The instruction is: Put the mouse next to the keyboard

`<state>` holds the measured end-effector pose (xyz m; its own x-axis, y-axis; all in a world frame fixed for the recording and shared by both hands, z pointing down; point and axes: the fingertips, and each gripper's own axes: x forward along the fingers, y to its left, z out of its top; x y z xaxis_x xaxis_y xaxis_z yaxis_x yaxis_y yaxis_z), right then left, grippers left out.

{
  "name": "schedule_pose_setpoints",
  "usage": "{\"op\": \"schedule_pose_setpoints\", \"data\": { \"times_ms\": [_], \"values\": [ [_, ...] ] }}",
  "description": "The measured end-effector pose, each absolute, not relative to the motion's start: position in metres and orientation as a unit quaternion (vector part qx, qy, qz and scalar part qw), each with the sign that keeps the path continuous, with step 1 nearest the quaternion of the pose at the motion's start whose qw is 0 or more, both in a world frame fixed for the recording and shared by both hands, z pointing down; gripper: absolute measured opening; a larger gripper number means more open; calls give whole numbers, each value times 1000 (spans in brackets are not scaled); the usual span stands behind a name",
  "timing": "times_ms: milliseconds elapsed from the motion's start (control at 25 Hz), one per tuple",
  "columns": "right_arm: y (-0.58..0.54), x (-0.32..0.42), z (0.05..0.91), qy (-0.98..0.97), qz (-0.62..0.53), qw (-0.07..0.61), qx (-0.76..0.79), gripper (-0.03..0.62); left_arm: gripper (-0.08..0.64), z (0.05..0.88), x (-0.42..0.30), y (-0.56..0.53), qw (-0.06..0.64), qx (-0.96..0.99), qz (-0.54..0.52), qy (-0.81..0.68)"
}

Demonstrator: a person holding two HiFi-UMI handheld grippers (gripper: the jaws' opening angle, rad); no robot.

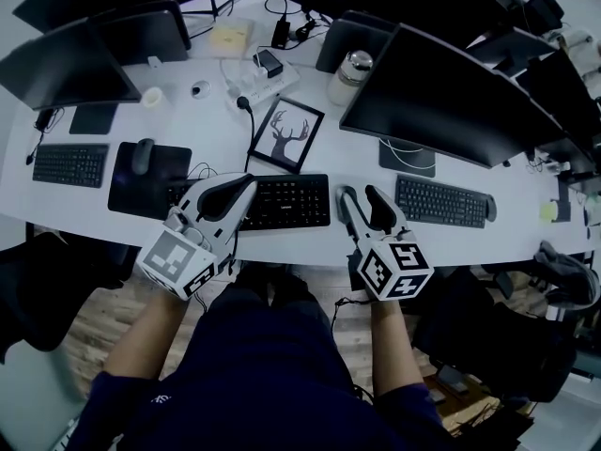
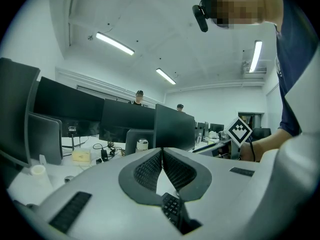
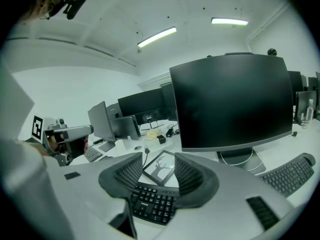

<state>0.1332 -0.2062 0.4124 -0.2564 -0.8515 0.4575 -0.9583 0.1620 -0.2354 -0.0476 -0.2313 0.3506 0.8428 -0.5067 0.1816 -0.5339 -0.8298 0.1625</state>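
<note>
Far left: a small keyboard (image 1: 70,164). Just right of it, the mouse (image 1: 142,155) sits on a black pad (image 1: 131,195), left of the centre keyboard (image 1: 286,202) and not touching it. My left gripper (image 1: 248,183) shows over that keyboard's left end, jaws pressed together, nothing in them. A framed deer print (image 1: 285,134) sits beyond the keyboard. My right gripper (image 1: 360,195) is off the keyboard's right end, jaws partly spread, empty.
</note>
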Motion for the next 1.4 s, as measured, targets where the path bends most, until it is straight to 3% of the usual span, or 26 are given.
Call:
{"op": "schedule_pose_setpoints", "data": {
  "times_ms": [760, 1400],
  "values": [
    [-208, 112, 361, -798, 207, 69, 562, 159, 37, 337, -48, -226, 93, 948, 58, -298],
    [-206, 116, 335, -818, 199, 30, 538, 83, 37, 325, -36, -216, 87, 943, 51, -316]
  ]
}}
